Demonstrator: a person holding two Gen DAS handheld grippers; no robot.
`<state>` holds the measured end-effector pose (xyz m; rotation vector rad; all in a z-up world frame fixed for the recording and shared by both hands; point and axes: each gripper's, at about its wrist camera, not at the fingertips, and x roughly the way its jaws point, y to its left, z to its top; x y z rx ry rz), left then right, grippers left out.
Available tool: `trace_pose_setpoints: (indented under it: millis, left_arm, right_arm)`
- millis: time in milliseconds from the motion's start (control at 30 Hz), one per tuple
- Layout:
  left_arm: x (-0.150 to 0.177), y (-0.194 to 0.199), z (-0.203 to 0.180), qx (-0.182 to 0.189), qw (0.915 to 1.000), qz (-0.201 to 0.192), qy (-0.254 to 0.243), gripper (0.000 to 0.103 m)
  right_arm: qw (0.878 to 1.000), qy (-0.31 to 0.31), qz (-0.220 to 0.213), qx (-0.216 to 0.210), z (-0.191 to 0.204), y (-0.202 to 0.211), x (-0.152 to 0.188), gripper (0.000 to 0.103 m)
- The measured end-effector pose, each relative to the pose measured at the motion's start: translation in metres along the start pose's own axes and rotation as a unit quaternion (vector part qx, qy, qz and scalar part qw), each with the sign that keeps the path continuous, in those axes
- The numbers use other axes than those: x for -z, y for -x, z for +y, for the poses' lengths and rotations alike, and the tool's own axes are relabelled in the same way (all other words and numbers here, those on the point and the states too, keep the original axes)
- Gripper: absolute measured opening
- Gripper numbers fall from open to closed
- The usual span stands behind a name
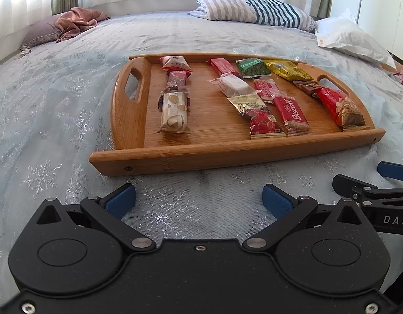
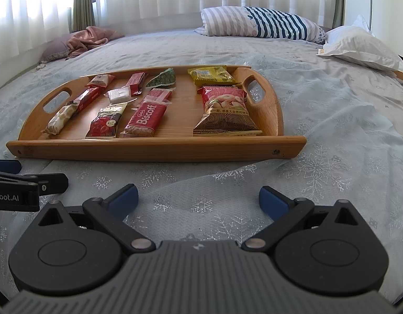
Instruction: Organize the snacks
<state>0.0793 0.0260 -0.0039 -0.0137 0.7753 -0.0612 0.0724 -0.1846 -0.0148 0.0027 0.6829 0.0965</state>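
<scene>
A wooden tray lies on the bed and holds several snack packets in rows. Among them are a cream bar at the left, a red Biscoff pack, a red candy pack, a yellow pack, a green pack and a red nut bag at the right. My left gripper is open and empty, in front of the tray's near rim. My right gripper is open and empty, also in front of the rim.
The bed has a pale blue snowflake cover. A striped pillow and a white pillow lie at the far right. A pink cloth lies at the far left. Curtains hang behind.
</scene>
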Motion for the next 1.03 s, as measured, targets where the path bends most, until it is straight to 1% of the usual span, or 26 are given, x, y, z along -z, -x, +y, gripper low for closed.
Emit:
trace_pose_setpoints:
  millis: [800,1033]
  left_arm:
    - [0.0005,-0.0003,0.0002,-0.002,1.0000,-0.002,-0.002,0.103]
    - [0.0018,0.0003,0.0005,-0.005,0.9999,-0.008,-0.004,0.103]
  right_arm:
    - [1.000,0.007,-0.001,0.000,0.0008,-0.0018,0.0010,0.103]
    - [1.000,0.009,-0.002,-0.001,0.0006,-0.0013,0.0013,0.103]
